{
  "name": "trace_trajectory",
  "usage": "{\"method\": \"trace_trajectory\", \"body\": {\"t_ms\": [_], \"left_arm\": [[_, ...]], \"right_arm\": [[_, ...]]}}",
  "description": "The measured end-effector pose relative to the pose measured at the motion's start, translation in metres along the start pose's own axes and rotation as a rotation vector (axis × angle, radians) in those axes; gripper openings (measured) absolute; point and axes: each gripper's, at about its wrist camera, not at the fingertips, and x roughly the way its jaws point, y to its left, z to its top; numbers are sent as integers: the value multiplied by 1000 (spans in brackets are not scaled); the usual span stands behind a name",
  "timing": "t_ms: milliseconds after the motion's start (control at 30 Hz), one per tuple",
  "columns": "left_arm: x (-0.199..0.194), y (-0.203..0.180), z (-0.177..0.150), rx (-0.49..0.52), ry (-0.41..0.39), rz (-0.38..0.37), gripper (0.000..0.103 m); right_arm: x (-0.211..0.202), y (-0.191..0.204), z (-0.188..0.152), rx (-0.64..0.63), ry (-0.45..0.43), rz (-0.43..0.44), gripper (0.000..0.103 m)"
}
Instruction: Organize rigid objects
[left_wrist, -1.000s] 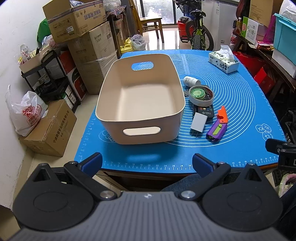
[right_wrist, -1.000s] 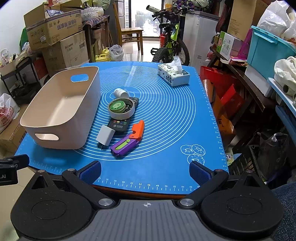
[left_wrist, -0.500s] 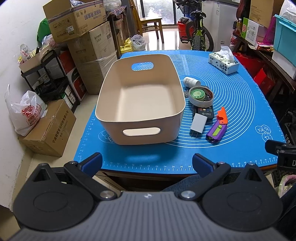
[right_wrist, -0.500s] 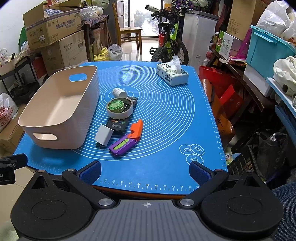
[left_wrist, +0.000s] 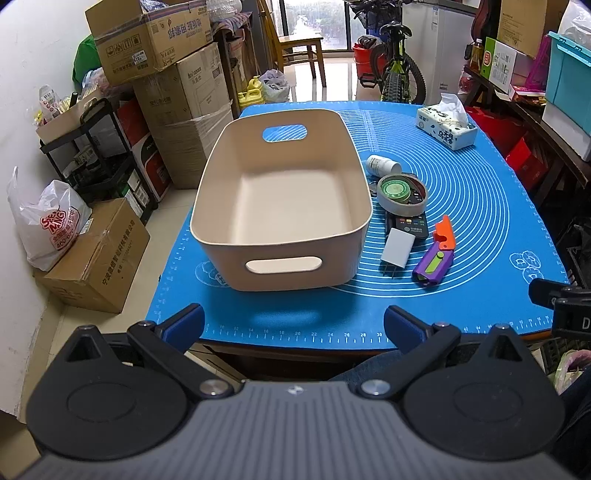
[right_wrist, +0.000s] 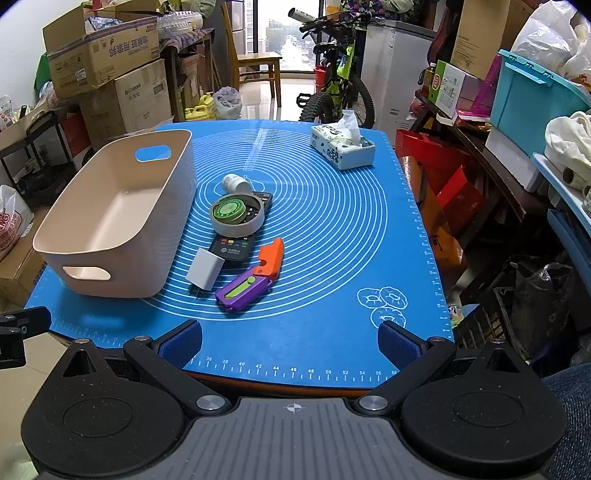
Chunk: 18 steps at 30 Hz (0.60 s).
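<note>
An empty beige bin (left_wrist: 284, 236) (right_wrist: 74, 254) stands on the left of the blue mat (left_wrist: 480, 206) (right_wrist: 332, 229). Right of it lie a white pill bottle (left_wrist: 382, 165) (right_wrist: 236, 183), a tape roll with a green disc inside (left_wrist: 400, 192) (right_wrist: 236, 214) resting on a black remote (left_wrist: 410, 225) (right_wrist: 232, 247), a white charger (left_wrist: 397, 248) (right_wrist: 204, 272) and a purple-and-orange toy knife (left_wrist: 437, 254) (right_wrist: 251, 280). My left gripper (left_wrist: 293, 328) is open at the mat's near edge, in front of the bin. My right gripper (right_wrist: 290, 343) is open at the near edge, below the toy knife.
A tissue box (left_wrist: 445, 127) (right_wrist: 341, 146) sits at the mat's far right. Cardboard boxes (left_wrist: 177, 92), a shelf rack and bags crowd the floor to the left. A bicycle (right_wrist: 332, 92) stands behind the table. Shelves with a teal crate (right_wrist: 532, 99) line the right.
Both grippers have drifted slightly; the right view shifted a little forward and right. Nothing on the mat has moved and both grippers remain open.
</note>
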Motion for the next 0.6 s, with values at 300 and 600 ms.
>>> {"method": "trace_trajectory", "body": {"t_ms": [300, 600], "left_arm": [[8, 15, 11, -19, -10, 21, 102], [48, 56, 38, -60, 26, 62, 102]], "right_arm": [[4, 5, 10, 6, -11, -7, 101], [37, 14, 41, 25, -30, -6, 101]]}}
